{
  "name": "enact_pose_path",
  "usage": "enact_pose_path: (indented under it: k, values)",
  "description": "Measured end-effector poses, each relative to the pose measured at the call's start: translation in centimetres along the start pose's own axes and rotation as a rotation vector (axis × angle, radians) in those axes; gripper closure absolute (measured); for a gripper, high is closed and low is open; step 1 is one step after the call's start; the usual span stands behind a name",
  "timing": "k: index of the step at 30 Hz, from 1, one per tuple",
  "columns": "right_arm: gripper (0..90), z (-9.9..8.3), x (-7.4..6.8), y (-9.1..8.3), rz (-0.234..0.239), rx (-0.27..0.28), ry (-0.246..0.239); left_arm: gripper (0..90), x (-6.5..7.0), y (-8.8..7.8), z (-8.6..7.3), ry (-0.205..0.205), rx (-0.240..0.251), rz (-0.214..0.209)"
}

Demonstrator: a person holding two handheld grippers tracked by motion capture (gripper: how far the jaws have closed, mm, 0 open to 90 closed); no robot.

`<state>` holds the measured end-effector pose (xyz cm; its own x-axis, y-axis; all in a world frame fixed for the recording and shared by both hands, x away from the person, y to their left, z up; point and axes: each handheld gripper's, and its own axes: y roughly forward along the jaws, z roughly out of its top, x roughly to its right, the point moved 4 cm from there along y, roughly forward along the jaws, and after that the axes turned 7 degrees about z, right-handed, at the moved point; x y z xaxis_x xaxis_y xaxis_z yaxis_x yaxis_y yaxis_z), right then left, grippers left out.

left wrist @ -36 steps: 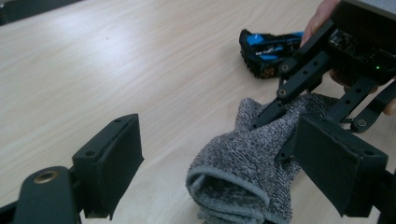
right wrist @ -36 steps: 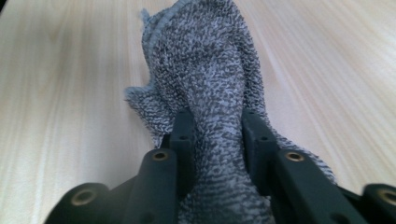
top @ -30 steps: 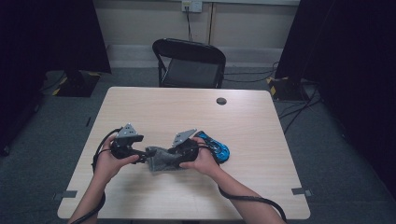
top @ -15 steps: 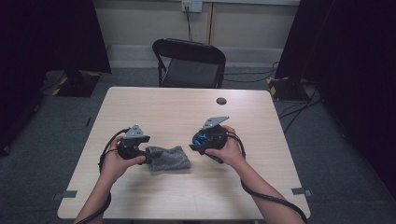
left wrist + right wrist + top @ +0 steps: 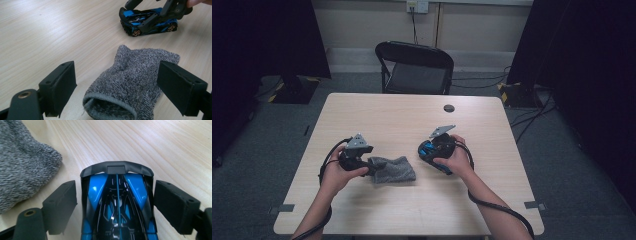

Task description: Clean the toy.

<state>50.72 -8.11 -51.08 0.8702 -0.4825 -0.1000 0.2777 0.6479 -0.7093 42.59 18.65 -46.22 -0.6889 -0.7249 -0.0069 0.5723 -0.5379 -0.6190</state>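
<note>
Right gripper view: my right gripper (image 5: 116,202) straddles the blue-and-black toy car (image 5: 117,205) lengthwise, jaws wide, not gripping; the grey knitted sock (image 5: 22,162) lies left.

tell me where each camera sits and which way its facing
High view: above the person's side of the table, looking forward and down; both forearms, left gripper, right gripper.
Left gripper view: rides the left gripper, looks along its open jaws at the grey sock.
Right gripper view: rides the right gripper, its jaws flank the blue toy car.
Shared: sock and car appear in both gripper views.
</note>
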Motion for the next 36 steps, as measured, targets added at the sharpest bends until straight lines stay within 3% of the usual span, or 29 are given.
enact_pose_path:
  k: [4, 9, 11, 18, 20, 21, 27, 33, 36]
  values:
    - [19.1, -0.2, -0.1, 0.9, -0.004, -0.034, -0.001, 15.2, 0.0, 0.0, -0.1, 0.004, -0.003, 0.002]
    - [18.4, -0.8, 0.0, 1.5, -0.016, -0.034, -0.001, 15.2, 0.0, 0.2, -0.1, -0.001, -0.001, -0.003]
    - [19.8, -0.9, 0.1, 1.5, -0.019, -0.016, 0.014, 15.2, 0.1, 0.3, -0.1, -0.005, -0.001, -0.005]
    - [15.6, -1.3, 0.1, 1.4, -0.006, 0.004, -0.002, 15.2, 0.3, 0.4, 0.0, 0.001, -0.004, -0.01]
    - [17.9, -1.3, 0.1, 1.4, -0.018, 0.011, 0.008, 15.2, 0.4, 0.5, 0.1, 0.005, -0.003, -0.013]
    - [25.0, -1.3, 0.2, 1.3, -0.016, 0.012, 0.008, 15.2, 0.5, 0.5, 0.1, 0.009, -0.006, -0.015]
    - [25.6, -1.3, 0.2, 1.2, -0.026, 0.015, 0.013, 15.2, 0.9, 0.8, 0.5, 0.024, -0.004, -0.035]
    - [25.9, -1.3, 0.0, 1.2, -0.046, 0.013, 0.025, 15.1, 1.6, 1.4, 0.8, 0.061, -0.018, -0.071]
    - [25.9, -1.3, 0.0, 1.1, -0.048, 0.014, 0.029, 14.9, 2.1, 1.9, 0.7, 0.108, -0.042, -0.096]
